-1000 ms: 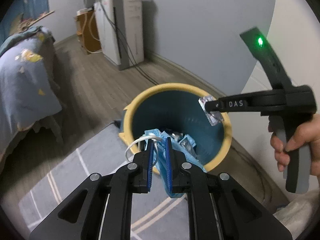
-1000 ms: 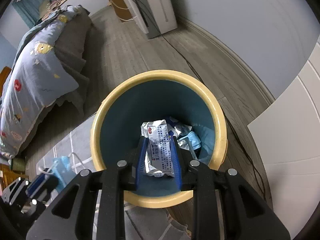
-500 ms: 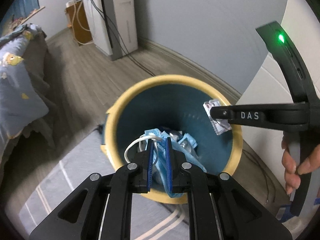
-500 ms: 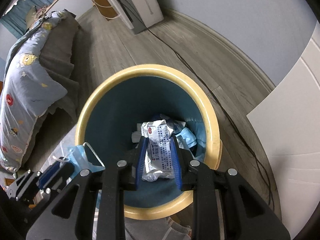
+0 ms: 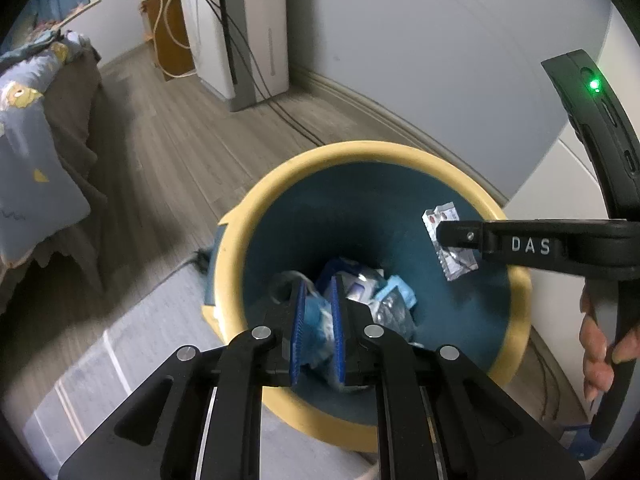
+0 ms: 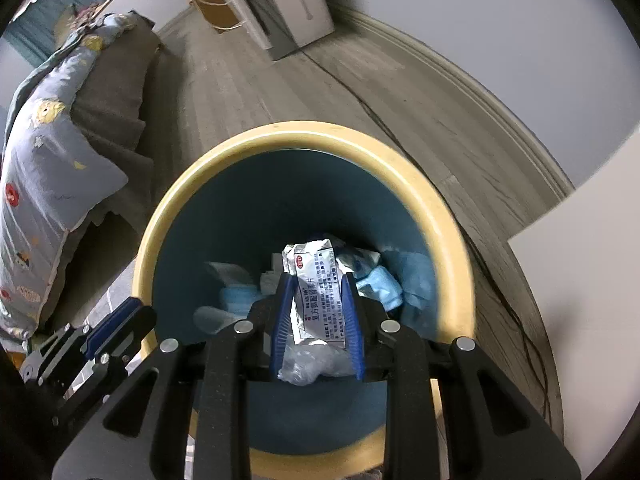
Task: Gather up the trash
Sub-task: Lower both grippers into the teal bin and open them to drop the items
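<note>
A teal trash bin with a yellow rim (image 5: 280,176) (image 6: 224,160) stands on the floor by the wall, with crumpled blue and silver trash (image 5: 380,292) (image 6: 384,276) at its bottom. My left gripper (image 5: 318,292) is over the bin's mouth, its fingers slightly apart around a blue face mask (image 5: 316,320) that looks blurred. My right gripper (image 6: 316,284) is shut on a silver foil medicine packet (image 6: 320,296) above the bin; it also shows in the left wrist view (image 5: 450,248).
A bed with a blue patterned quilt (image 5: 28,148) (image 6: 44,184) is on the left. A white appliance (image 5: 256,28) with cables stands by the far wall. A grey rug (image 5: 100,360) lies under the bin's near side. A white panel (image 6: 580,300) is on the right.
The left gripper has moved over the bin's mouth and its fingers have parted a little; the mask now sits lower and blurred. The right gripper has come closer over the bin, still holding the packet.
</note>
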`<action>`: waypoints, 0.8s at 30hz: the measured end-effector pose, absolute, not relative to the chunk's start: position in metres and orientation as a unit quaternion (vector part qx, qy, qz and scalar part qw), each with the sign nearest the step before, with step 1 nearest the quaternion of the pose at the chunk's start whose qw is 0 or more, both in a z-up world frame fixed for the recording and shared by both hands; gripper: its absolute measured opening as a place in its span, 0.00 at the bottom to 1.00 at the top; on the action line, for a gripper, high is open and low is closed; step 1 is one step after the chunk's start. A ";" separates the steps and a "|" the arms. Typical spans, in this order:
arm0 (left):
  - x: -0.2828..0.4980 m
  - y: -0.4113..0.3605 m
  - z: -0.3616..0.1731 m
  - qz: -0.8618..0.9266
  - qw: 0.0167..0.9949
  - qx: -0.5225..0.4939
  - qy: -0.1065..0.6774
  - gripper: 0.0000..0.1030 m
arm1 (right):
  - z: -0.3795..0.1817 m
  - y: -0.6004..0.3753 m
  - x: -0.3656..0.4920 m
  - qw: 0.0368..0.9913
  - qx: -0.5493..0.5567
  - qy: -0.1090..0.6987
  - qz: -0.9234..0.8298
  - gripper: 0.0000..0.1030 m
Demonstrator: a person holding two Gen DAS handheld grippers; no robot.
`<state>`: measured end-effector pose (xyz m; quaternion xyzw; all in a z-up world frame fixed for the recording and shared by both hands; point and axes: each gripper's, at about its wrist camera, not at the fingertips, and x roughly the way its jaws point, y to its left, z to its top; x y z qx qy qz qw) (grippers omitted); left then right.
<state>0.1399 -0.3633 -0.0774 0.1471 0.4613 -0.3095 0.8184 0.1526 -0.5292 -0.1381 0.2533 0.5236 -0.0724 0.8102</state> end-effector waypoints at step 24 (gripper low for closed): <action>0.101 -0.311 -0.044 -0.324 0.827 0.107 0.447 0.71 | -0.106 -0.516 0.130 0.838 0.174 0.512 -0.080 0.49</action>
